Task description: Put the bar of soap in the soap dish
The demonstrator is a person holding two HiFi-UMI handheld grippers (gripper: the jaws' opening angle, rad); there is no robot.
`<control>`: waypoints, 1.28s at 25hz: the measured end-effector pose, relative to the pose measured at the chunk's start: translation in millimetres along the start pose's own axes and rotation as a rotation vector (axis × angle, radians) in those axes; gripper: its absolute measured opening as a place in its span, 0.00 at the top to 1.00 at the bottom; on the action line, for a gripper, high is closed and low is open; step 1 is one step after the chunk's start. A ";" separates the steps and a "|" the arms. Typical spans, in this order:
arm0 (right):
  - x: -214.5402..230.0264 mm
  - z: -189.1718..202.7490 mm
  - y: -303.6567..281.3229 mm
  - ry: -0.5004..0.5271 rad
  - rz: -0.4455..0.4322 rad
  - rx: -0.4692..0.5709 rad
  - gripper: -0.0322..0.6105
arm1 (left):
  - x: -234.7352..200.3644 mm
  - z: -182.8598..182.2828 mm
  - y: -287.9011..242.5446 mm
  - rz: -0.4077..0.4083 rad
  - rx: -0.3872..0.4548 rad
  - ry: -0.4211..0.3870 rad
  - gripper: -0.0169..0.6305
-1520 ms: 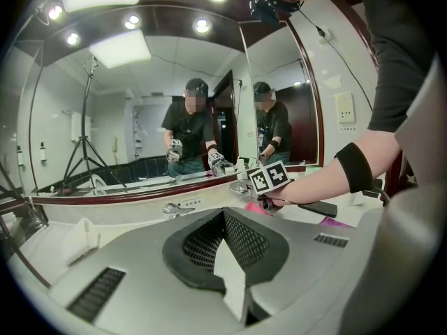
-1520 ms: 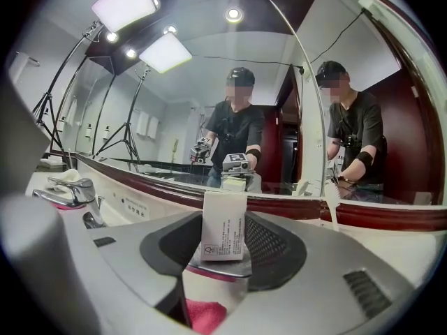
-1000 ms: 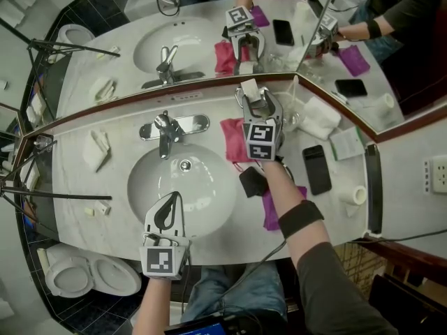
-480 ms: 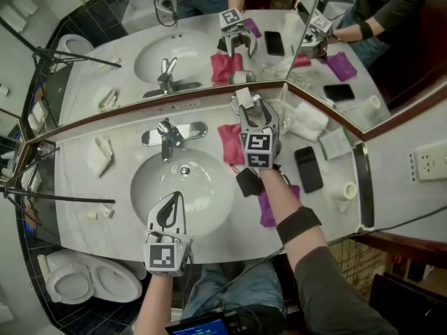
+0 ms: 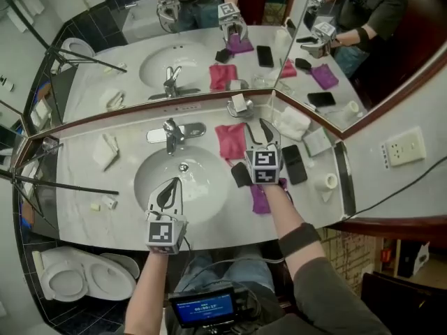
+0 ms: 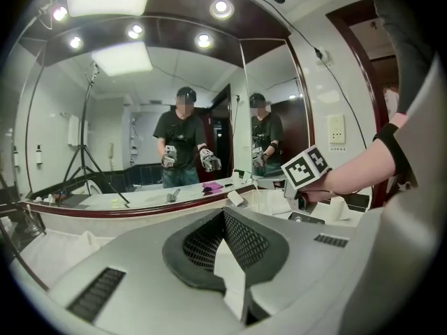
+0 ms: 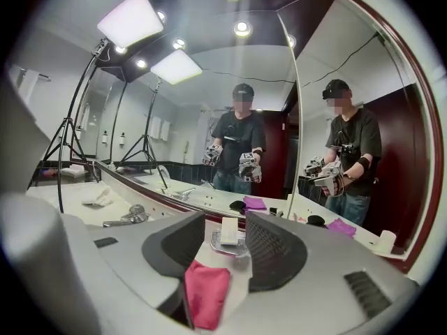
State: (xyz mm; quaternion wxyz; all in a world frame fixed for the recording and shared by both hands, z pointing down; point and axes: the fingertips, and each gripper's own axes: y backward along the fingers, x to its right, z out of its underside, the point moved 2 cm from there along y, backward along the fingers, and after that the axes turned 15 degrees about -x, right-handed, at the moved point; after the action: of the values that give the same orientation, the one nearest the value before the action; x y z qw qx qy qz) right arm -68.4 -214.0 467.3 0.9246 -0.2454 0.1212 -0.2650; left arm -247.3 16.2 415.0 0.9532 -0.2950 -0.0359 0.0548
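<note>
The white bar of soap (image 5: 239, 102) lies in the clear soap dish (image 5: 231, 109) at the back of the counter, against the mirror. My right gripper (image 5: 257, 132) hovers a short way in front of the dish, open, over the pink cloth's right edge. Its jaws have just been closing, with nothing between them. In the right gripper view the soap (image 7: 228, 230) and the dish (image 7: 239, 247) show past the pads. My left gripper (image 5: 171, 187) is shut and empty over the sink's front rim, its jaws (image 6: 225, 215) pressed together.
A chrome faucet (image 5: 171, 135) stands behind the basin (image 5: 202, 187). A pink cloth (image 5: 230, 139), a black phone (image 5: 293, 164), a purple cloth (image 5: 260, 199), a small black object (image 5: 241, 174), a white towel (image 5: 293, 123) and a paper roll (image 5: 326, 182) lie on the counter's right.
My right gripper has drawn back from the soap dish toward the counter's front, its jaws narrower, while the soap stays in the dish. The left gripper has risen a little.
</note>
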 end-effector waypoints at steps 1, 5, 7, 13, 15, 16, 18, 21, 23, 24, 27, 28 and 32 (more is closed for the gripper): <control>1.6 1.7 9.8 -0.005 0.005 -0.010 0.68 | -2.7 -1.6 2.5 0.005 0.008 -0.004 0.97; 12.6 19.2 45.3 -0.010 0.043 -0.048 0.77 | -11.1 -2.5 13.6 0.018 0.030 0.005 0.97; 21.2 28.2 62.1 -0.026 0.062 -0.067 0.83 | -15.3 -3.4 18.1 0.026 0.041 0.003 0.97; 42.2 55.2 118.0 -0.111 0.119 -0.117 0.92 | -34.5 -5.4 33.4 0.046 0.064 -0.007 0.97; 44.5 68.8 135.4 -0.143 0.132 -0.134 0.92 | -42.5 -6.1 37.9 0.048 0.069 -0.001 0.97; 44.3 75.8 143.5 -0.165 0.135 -0.141 0.92 | -46.5 -6.6 40.0 0.049 0.071 -0.001 0.97; 41.0 90.5 158.1 -0.211 0.139 -0.156 0.92 | -54.2 -7.3 44.1 0.051 0.075 -0.006 0.97; 33.0 111.9 176.0 -0.267 0.147 -0.178 0.92 | -63.5 -8.3 47.6 0.058 0.083 -0.011 0.97; 26.2 124.8 185.4 -0.313 0.149 -0.188 0.92 | -68.5 -8.5 47.7 0.062 0.082 -0.015 0.97; 22.6 130.6 189.5 -0.331 0.148 -0.192 0.92 | -69.9 -8.5 46.7 0.065 0.080 -0.019 0.97; 14.5 144.1 201.0 -0.363 0.146 -0.200 0.92 | -69.0 -10.7 41.4 0.078 0.074 -0.031 0.97; 11.9 147.4 204.7 -0.373 0.145 -0.200 0.92 | -68.1 -11.7 40.1 0.083 0.075 -0.036 0.97; 3.9 158.3 214.7 -0.416 0.147 -0.199 0.92 | -63.5 -15.4 37.4 0.106 0.073 -0.069 0.97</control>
State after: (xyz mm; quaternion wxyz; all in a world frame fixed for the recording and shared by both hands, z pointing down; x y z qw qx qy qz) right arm 83.3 4.3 490.3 0.9177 -0.3751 -0.0290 -0.1272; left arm -311.8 30.3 378.8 0.9573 -0.2594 -0.0510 0.1168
